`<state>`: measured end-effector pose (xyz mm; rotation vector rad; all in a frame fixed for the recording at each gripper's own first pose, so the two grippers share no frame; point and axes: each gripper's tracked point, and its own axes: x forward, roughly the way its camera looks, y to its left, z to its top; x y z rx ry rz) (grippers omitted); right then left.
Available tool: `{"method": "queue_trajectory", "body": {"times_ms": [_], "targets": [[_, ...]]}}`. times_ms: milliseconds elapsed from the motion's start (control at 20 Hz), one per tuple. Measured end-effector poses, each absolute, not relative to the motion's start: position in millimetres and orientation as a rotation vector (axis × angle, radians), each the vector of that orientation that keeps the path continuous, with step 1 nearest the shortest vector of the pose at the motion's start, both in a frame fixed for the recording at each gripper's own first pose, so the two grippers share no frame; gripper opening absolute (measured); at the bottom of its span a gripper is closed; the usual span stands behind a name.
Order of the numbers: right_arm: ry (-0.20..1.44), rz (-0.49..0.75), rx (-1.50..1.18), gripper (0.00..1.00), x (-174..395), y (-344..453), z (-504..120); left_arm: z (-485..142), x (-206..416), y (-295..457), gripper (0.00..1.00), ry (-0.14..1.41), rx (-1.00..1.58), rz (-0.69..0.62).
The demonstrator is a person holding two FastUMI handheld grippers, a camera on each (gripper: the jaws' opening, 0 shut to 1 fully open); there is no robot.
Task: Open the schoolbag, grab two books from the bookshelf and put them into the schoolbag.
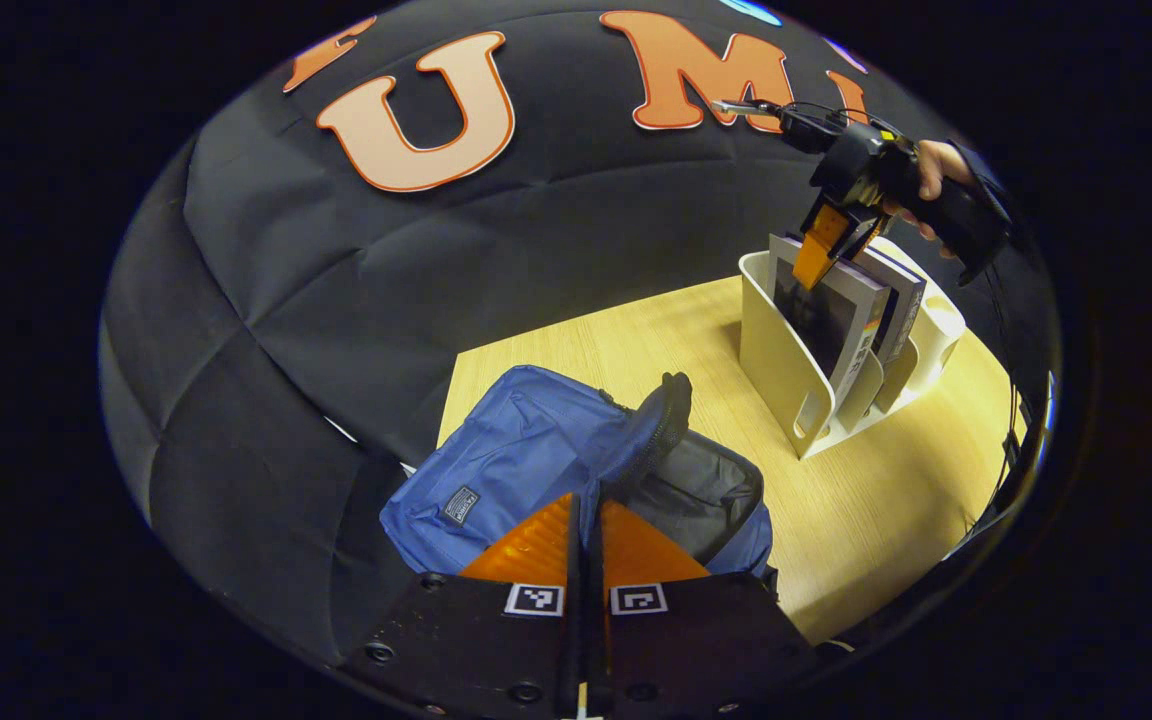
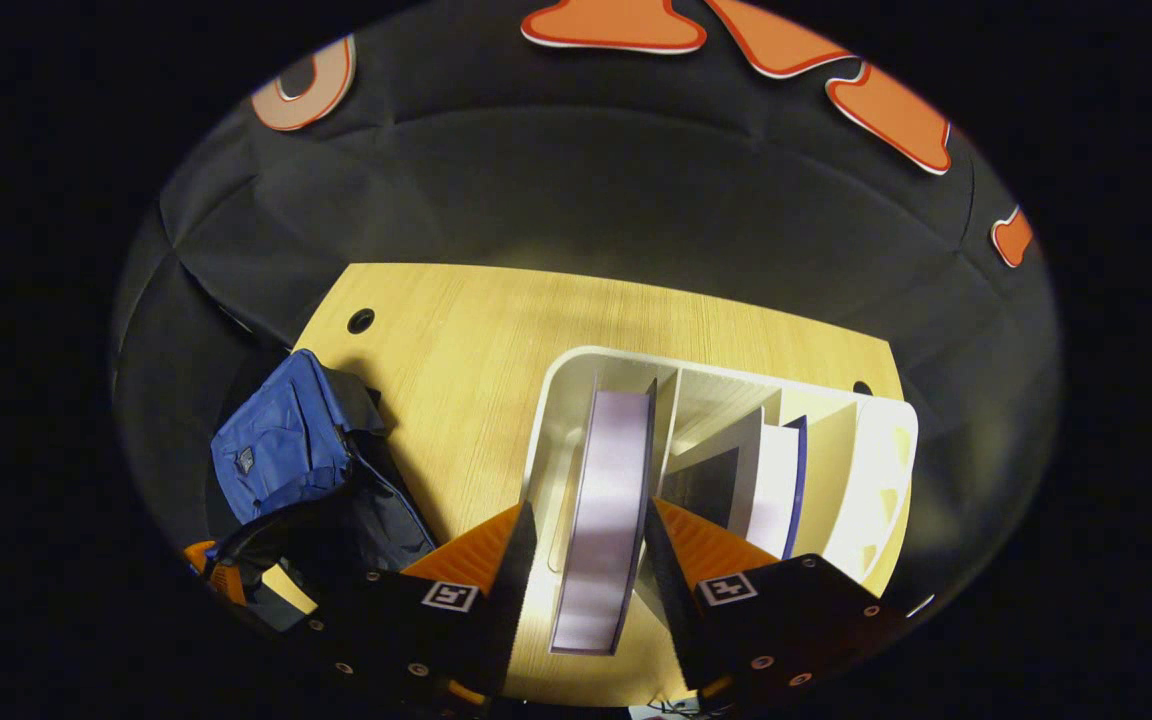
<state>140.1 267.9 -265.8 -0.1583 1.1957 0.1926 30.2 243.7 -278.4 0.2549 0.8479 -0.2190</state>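
Black quilted cloth walls in a pale wooden table (image 2: 476,340), and on it sit the task's things. Toward the near left lies the blue schoolbag (image 1: 526,450), its top unzipped and gaping so the dark lining shows; in the right gripper view the bag (image 2: 281,450) sits at the table's left edge. Farther right stands a white bookshelf (image 1: 786,370) with upright dividers, well apart from the bag. Several books stand in it: a grey-covered book (image 1: 831,320) in the front slot and a second book (image 1: 901,295) in a slot behind it.

From above, the grey book's top edge (image 2: 606,510) shows as a pale strip between the fingers of the right gripper (image 2: 591,545). The jaws stand narrowly apart on either side of that edge; whether both press on it I cannot tell. In the left gripper view that same gripper (image 1: 831,240) comes down onto the book's top, held by a hand (image 1: 931,175) at the far right.

Nearer, the left gripper (image 1: 586,530) hangs just above the open bag, its jaws drawn almost together with a thin gap between them, and nothing between them.
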Motion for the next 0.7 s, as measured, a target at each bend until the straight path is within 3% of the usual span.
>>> {"method": "queue_trajectory", "body": {"times_ms": [150, 200, 250, 700], "targets": [[1.260, 0.166, -0.144, 0.45, 137, 266, -269, -282, 30, 245, 0.03, 0.850, 0.232, -0.219], [1.281, 0.156, -0.146, 0.31, 135, 265, -266, -284, 30, 245, 0.03, 0.853, 0.221, -0.219], [1.304, 0.146, -0.139, 0.38, 134, 264, -269, -286, 28, 245, 0.03, 0.853, 0.212, -0.218], [1.364, 0.142, -0.065, 0.28, 133, 260, -260, -296, 25, 242, 0.03, 0.855, 0.187, -0.226]]}}
